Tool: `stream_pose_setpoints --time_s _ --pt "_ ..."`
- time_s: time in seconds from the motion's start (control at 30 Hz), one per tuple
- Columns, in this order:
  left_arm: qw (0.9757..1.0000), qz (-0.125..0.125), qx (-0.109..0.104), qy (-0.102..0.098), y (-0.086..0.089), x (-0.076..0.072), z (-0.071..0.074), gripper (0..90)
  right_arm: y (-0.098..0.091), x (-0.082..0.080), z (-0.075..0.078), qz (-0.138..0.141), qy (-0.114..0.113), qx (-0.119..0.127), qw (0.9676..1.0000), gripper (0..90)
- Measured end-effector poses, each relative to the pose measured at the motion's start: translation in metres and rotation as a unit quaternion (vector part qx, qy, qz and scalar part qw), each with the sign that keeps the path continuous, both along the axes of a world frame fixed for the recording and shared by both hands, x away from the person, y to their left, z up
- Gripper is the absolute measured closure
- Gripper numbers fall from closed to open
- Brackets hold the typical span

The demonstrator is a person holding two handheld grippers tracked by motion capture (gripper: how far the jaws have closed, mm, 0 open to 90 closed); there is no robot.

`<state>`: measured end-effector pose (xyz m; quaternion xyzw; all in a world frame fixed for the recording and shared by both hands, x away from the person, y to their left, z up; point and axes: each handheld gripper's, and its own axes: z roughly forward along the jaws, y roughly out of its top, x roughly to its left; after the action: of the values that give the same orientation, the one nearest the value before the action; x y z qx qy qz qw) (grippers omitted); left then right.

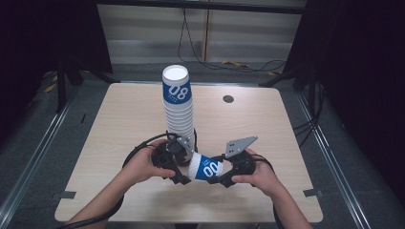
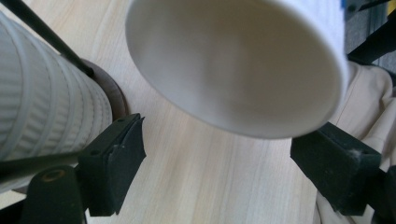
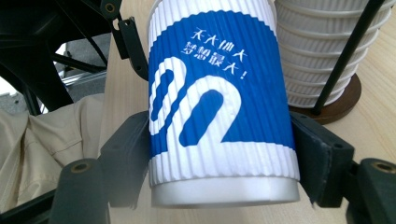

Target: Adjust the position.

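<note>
While your right gripper (image 3: 219, 186) jaws clamp the cup (image 3: 219, 107) | left gripper (image 2: 233, 182) jaws wide | cup likely light, crushable: grip mid-sleeve gently.

A recording lab or test studio: a lone pale wooden tabletop (image 1: 124, 124) stands on grey carpet between black curtains (image 1: 43, 38), with floor rails (image 1: 33, 157), loose cables (image 1: 229, 62) along the panelled back wall, and tape marks (image 1: 64, 195).

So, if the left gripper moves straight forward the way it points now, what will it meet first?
Most likely the open mouth of the single cup, which hangs just ahead of the left gripper and above its open jaws. The right gripper holds that cup. Below it lies the table; depth is unclear.
</note>
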<state>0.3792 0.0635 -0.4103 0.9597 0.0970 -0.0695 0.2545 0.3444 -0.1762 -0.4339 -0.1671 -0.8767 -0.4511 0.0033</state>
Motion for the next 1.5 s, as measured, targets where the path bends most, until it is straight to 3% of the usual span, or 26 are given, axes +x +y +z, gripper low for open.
stream_pose_setpoints --time_s 0.43,0.87,0.97,1.07,1.37,1.5 --pt "0.9991 0.012 -0.039 0.012 -0.0016 -0.0008 -0.0007 17.5 0.0032 -0.0008 -0.0008 0.008 -0.004 0.008 0.9999 27.2" --pt "0.9993 0.006 -0.036 0.003 -0.0005 -0.0007 0.0013 18.9 0.0044 -0.0006 -0.0038 0.010 -0.001 0.003 0.9999 27.0" --pt "0.9989 0.008 -0.045 0.006 -0.0003 -0.0006 0.0023 20.2 0.0050 -0.0005 -0.0038 0.009 -0.005 -0.001 0.9999 27.1" --pt "0.9996 0.000 -0.027 0.000 -0.0018 -0.0020 0.0027 20.2 0.0060 -0.0008 -0.0020 0.011 -0.006 -0.004 0.9999 27.2" --pt "0.9995 0.013 -0.028 -0.003 -0.0022 -0.0012 0.0031 17.1 0.0032 -0.0002 0.0001 0.010 -0.009 0.000 0.9999 27.2" --pt "0.9995 0.006 -0.028 -0.010 -0.0030 -0.0008 0.0042 15.7 0.0030 -0.0003 0.0000 0.011 -0.010 0.001 0.9999 27.2"
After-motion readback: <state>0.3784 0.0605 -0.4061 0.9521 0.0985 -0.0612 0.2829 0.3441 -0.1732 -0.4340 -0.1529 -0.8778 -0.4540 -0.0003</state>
